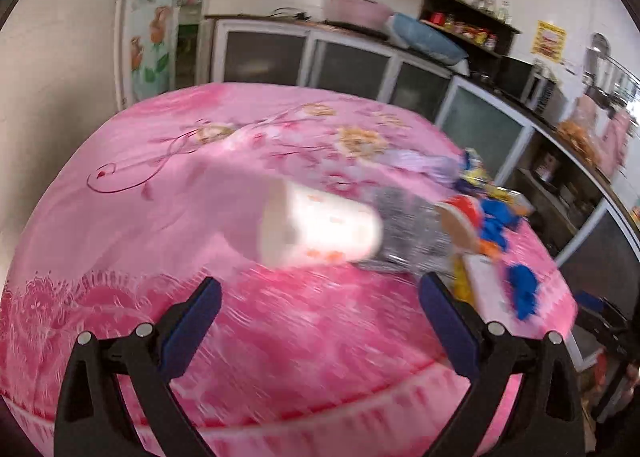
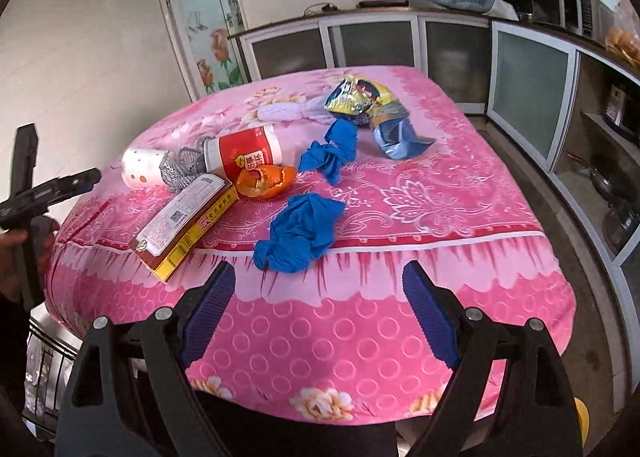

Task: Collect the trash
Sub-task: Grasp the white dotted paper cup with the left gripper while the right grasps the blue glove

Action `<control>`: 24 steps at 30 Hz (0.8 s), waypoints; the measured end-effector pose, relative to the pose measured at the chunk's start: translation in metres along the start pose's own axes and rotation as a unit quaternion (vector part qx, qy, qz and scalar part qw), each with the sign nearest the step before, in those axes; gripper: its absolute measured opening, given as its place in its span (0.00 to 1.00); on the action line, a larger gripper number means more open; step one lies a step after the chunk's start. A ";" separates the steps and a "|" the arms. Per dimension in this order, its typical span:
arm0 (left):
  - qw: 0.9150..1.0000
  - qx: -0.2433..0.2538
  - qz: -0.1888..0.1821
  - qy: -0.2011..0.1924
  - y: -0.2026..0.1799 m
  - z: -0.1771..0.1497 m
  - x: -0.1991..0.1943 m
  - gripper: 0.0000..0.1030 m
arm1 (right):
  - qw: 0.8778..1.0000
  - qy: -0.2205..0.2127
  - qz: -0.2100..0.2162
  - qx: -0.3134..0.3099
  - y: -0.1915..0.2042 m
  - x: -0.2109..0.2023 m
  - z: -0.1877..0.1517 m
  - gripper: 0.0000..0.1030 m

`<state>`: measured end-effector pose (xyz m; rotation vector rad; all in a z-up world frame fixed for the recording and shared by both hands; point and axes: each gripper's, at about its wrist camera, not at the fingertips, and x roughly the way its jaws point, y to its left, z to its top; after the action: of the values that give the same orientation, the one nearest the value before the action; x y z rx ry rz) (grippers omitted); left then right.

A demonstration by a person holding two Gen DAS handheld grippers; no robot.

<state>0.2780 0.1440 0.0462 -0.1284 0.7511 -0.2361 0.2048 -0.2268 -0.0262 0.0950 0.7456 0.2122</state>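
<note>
Your trash lies scattered across the pink floral-clothed bench [image 2: 440,193] — crumpled blue plastic glove [image 2: 300,233] nearest its front edge, white dotted paper cup [image 1: 320,229] at the left; both claws, left claw [image 1: 320,321] and right claw [image 2: 320,309], gape wide and empty, presumably readied for a first pick.

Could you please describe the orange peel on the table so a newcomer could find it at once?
On the pink tablecloth, find the red cup lying on its side. The orange peel lies just in front of it, right of the box: the only bright orange, curled scrap there.
</note>
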 end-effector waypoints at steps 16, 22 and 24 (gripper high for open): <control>0.993 0.013 -0.108 0.048 0.000 0.035 0.077 0.92 | 0.999 0.043 -0.004 -0.001 0.005 0.051 0.021 0.79; 0.989 -0.001 -0.125 0.081 -0.005 0.037 0.106 0.92 | 0.998 0.061 0.012 -0.009 0.014 0.074 0.030 0.79; 0.988 -0.002 -0.129 0.090 -0.008 0.036 0.114 0.92 | 0.998 0.068 0.013 -0.008 0.015 0.082 0.031 0.78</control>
<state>0.3821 0.1079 -0.0012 -0.2100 0.9157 -0.4973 0.2817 -0.1942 -0.0552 0.0755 0.8781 0.2509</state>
